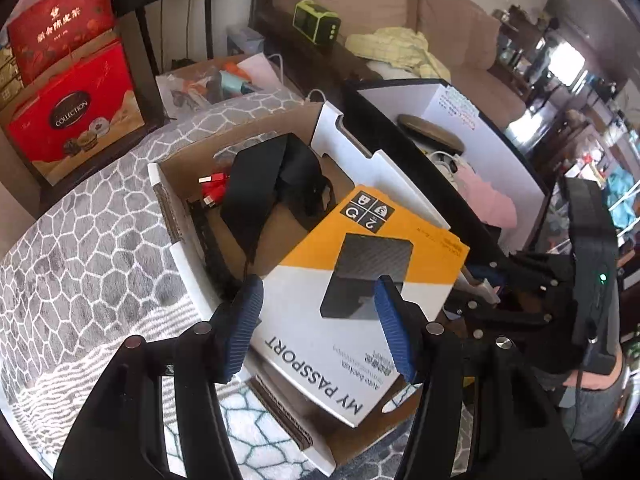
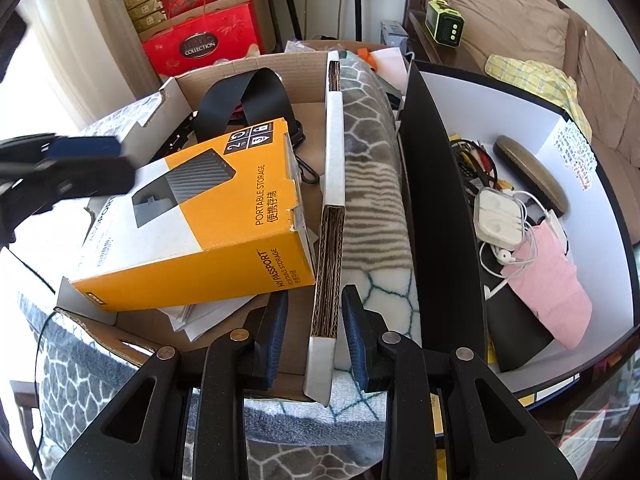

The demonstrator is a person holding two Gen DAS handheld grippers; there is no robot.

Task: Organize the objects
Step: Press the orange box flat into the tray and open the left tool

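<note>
An orange and white hard-drive box (image 1: pixel 304 304) (image 2: pixel 200 220) lies tilted inside an open cardboard box (image 1: pixel 180 264) (image 2: pixel 332 160), on top of loose papers. Behind it in the same box sit a black strap (image 1: pixel 260 184) (image 2: pixel 248 96) and a small red item (image 1: pixel 214 188). My left gripper (image 1: pixel 318 320) (image 2: pixel 116 160) hovers open above the hard-drive box, with its blue pads clear of it. My right gripper (image 2: pixel 316 320) (image 1: pixel 500 292) straddles the cardboard box's right wall, with its jaws drawn in narrow on the corrugated edge.
A black and white bin (image 2: pixel 440 200) to the right holds an earphone case (image 2: pixel 500 220), cables and a pink pouch (image 2: pixel 552 288). Everything rests on a grey patterned blanket (image 1: pixel 80 260). Red gift boxes (image 2: pixel 200 40), a green device (image 2: pixel 444 22) and a sofa stand behind.
</note>
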